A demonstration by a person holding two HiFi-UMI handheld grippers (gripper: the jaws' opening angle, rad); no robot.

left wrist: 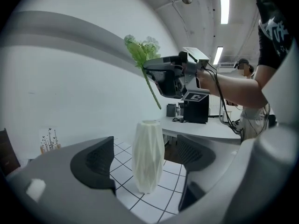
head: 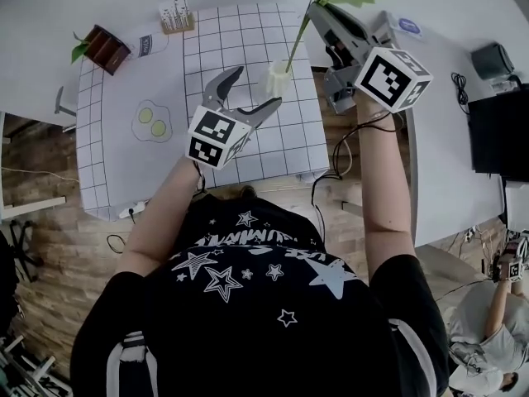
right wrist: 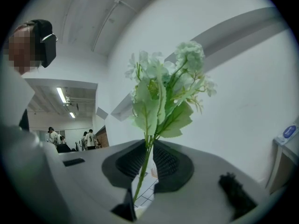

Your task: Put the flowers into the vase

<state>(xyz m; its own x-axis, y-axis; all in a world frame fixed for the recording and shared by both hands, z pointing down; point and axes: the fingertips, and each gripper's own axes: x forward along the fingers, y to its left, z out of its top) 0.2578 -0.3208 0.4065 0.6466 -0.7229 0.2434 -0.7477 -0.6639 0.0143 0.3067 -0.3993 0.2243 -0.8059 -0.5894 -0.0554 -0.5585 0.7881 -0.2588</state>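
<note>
The flowers [right wrist: 161, 97], a small bunch of pale blooms and broad green leaves on one thin stem, are held in the air above the vase [left wrist: 148, 155]. The right tongs [head: 324, 16] are clenched on the stem just below the leaves. The stem is tilted rather than plumb. In the left gripper view its free end hangs a little above the vase mouth and slightly off to one side, not yet inside. The coming move looks to be a lowering of that tip along the stem's own line, after bringing it over the opening.

The vase is a tall, matt white piece with faceted sides and a narrow mouth. It stands upright on the gridded tabletop [head: 223, 31]. The left tongs [head: 260, 86] are released and spread wide, with the vase between their ribbed dark pads; gaps show on both sides, so nothing steadies it. A thin, springy stem and a narrow mouth probably leave little room for error.
</note>
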